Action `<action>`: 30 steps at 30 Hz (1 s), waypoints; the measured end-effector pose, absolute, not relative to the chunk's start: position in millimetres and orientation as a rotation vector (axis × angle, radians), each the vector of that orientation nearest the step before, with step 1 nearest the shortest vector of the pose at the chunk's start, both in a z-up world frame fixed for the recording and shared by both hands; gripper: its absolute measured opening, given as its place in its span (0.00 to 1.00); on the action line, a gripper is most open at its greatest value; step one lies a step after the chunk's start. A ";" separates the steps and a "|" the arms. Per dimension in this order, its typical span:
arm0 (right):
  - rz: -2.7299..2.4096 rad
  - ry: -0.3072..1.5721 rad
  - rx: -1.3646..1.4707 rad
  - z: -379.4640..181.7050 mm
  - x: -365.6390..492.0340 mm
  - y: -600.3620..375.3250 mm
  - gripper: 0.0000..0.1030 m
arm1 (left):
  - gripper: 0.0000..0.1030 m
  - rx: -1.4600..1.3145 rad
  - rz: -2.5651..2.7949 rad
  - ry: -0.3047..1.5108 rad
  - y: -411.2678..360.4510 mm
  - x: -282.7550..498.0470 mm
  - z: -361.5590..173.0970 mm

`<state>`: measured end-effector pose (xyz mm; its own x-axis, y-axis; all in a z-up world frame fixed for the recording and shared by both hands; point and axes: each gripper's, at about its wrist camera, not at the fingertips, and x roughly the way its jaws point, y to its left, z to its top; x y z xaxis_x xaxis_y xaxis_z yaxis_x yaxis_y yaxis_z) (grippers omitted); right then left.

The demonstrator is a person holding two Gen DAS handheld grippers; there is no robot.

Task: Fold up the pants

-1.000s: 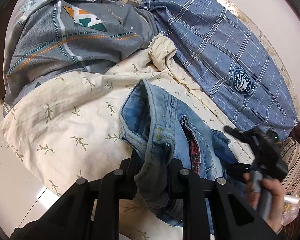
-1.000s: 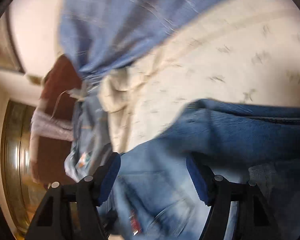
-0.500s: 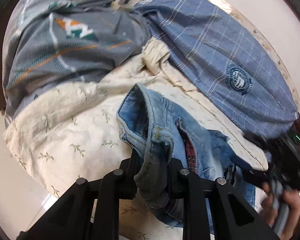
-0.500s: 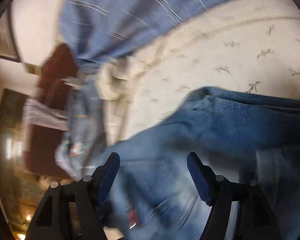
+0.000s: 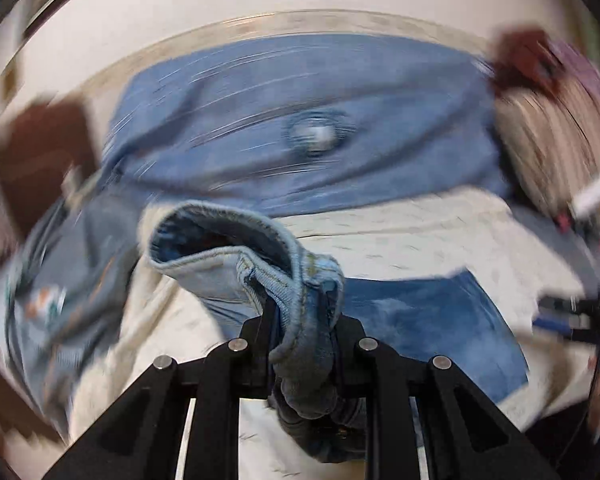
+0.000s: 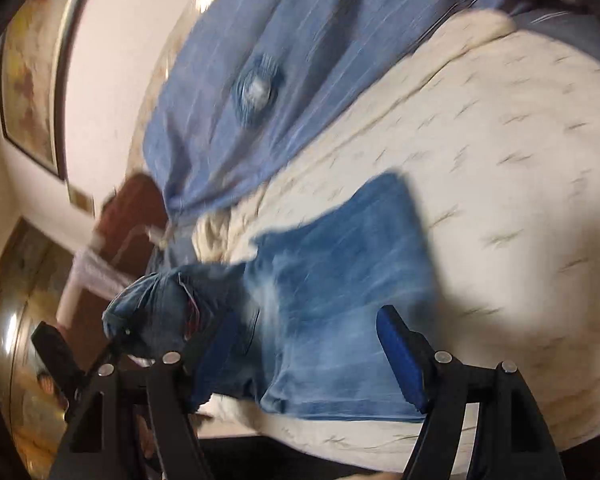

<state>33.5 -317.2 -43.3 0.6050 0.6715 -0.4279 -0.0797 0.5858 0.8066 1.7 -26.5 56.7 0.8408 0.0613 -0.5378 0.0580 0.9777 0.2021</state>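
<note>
- Your left gripper (image 5: 302,344) was clamped on a bunched fold of the jeans (image 5: 260,264), the denim squeezed between its two black fingers (image 5: 256,344) and spilling out below them
- The held part rose from the grip as a curled, open hem, pale on the inside, with the rest of the jeans lying flat on the bed as a darker blue panel to the right
- Your right gripper (image 6: 308,348) stood with its blue-padded fingers (image 6: 400,356) wide apart; the jeans (image 6: 340,264) lay between and beyond them, but the pads did not press on the cloth
- In the right wrist view your left gripper (image 6: 120,340) showed at the lower left, gripping the bunched end of the jeans
- The jeans rested on a cream bedspread (image 6: 520,200) with a small leaf print
- A blue checked cover (image 5: 300,128) with a round badge lay behind the jeans, along the wall
- Both views were heavily blurred, so fine detail could not be told
</note>
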 end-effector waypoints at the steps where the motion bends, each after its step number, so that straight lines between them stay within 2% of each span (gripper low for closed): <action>1: 0.485 0.788 0.853 -44.0 31.4 -325.9 0.73 | 0.20 0.276 -0.029 0.579 -44.6 3.9 53.1; 8: 0.424 0.704 0.992 -55.0 21.1 -381.9 0.73 | 0.20 0.571 -0.242 0.709 -156.4 19.4 1.7; 11: 0.385 0.689 1.057 -63.2 17.0 -402.3 0.73 | 0.21 0.648 -0.307 0.851 -188.6 30.3 -38.4; 13: 0.364 0.688 1.079 -67.1 14.7 -412.8 0.73 | 0.31 0.689 -0.316 0.945 -199.3 41.5 -65.7; 14: 0.359 0.690 1.087 -68.5 13.7 -417.1 0.73 | 0.32 0.701 -0.306 0.934 -203.0 41.6 -68.2; 16: 0.362 0.699 1.097 -71.9 13.5 -420.2 0.74 | 0.43 0.680 -0.312 0.929 -204.8 39.0 -61.9; 18: 0.371 0.706 1.086 -71.0 14.5 -417.1 0.75 | 0.49 0.599 -0.369 0.933 -196.9 34.7 -45.0; 21: 0.388 0.710 1.035 -66.2 17.0 -410.3 0.76 | 0.51 0.469 -0.430 0.903 -176.3 21.5 -16.7; 25: 0.421 0.706 0.928 -51.4 15.1 -391.4 0.76 | 0.68 0.186 -0.420 0.775 -111.2 -3.0 27.0; 27: 0.466 0.711 0.902 -44.4 12.9 -379.6 0.76 | 0.75 0.060 -0.342 0.702 -71.5 -8.6 35.2; 30: 0.541 0.737 0.821 -30.3 13.5 -350.4 0.76 | 0.77 -0.072 -0.171 0.709 -21.5 4.8 20.5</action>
